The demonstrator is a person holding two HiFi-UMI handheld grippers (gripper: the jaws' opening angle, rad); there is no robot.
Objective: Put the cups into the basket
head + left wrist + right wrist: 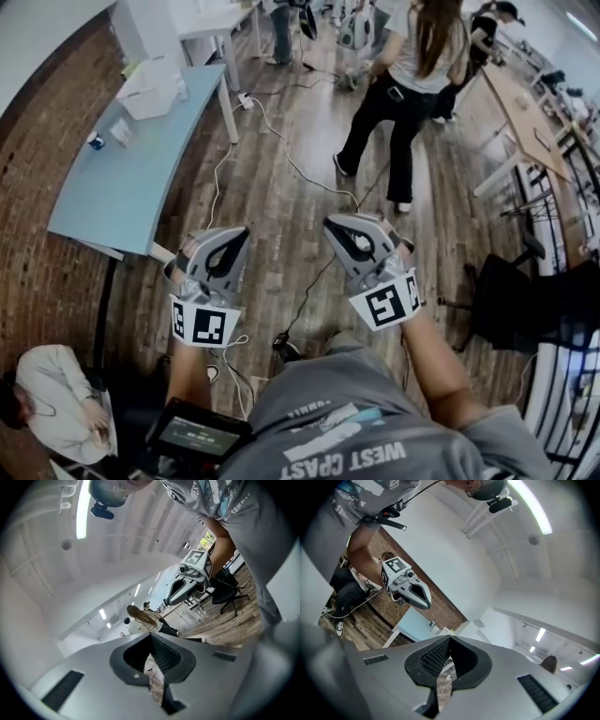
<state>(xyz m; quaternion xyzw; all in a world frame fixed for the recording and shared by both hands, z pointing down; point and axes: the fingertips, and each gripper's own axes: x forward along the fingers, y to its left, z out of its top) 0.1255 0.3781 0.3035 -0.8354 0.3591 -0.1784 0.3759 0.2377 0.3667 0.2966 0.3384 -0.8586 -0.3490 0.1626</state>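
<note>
Both of your grippers are pressed together with nothing between the jaws. Your left gripper and your right gripper point level, side by side but apart, above the wooden floor. Each gripper view shows the ribbed pads meeting at the tip. Off to your left a pale blue table stands along the brick wall. A white see-through bin sits at its far end; whether it is the basket you cannot tell from here. Two small things lie near it on the tabletop, too small to call cups. A person in dark trousers stands ahead of you, and a seated person is low at your left.
</note>
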